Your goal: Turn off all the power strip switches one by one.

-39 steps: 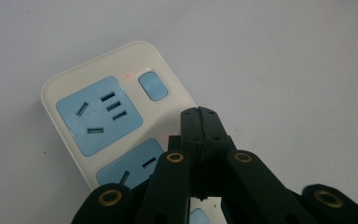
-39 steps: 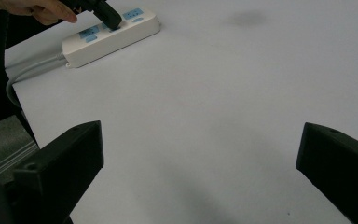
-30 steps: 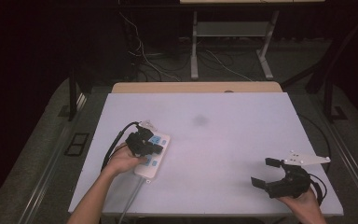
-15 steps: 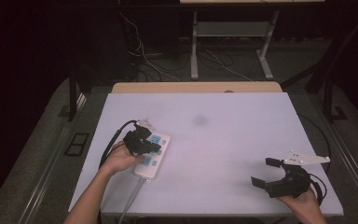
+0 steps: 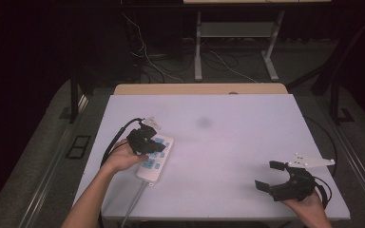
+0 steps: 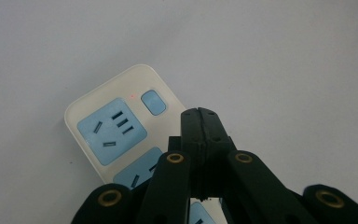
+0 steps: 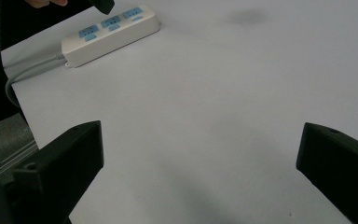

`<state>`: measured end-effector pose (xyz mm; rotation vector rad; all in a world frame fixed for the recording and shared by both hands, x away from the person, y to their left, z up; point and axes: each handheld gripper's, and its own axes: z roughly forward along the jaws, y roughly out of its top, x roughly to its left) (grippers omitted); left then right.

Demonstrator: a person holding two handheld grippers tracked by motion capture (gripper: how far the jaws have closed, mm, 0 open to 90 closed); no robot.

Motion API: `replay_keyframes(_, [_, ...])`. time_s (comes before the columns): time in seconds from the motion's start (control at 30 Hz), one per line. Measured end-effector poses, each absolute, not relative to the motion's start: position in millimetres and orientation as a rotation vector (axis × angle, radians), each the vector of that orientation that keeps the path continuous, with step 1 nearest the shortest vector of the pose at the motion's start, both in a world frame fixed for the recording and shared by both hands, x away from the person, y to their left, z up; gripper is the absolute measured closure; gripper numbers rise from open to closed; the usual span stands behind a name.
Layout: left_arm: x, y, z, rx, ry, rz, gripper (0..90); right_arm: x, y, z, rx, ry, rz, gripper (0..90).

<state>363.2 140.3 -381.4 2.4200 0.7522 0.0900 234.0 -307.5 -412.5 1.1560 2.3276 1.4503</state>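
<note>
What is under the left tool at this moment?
Under the left tool, whose jaws are shut together, lies the white power strip with blue sockets and a blue switch. The strip's middle is covered by the tool, so it cannot be seen.

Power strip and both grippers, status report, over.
Left gripper shut, empty, tips over the power strip beside its blue switch. Right gripper open, empty, near the table front right corner. Red indicator dot lit. Nothing in the way.
</note>
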Motion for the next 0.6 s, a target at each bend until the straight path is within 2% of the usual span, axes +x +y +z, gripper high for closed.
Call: replay_keyframes(0.6, [374.9,132.7,-362.9,2.432,0.734,0.124,89.4,233.7,-308.8,-412.4,1.157,2.328,1.449,0.5])
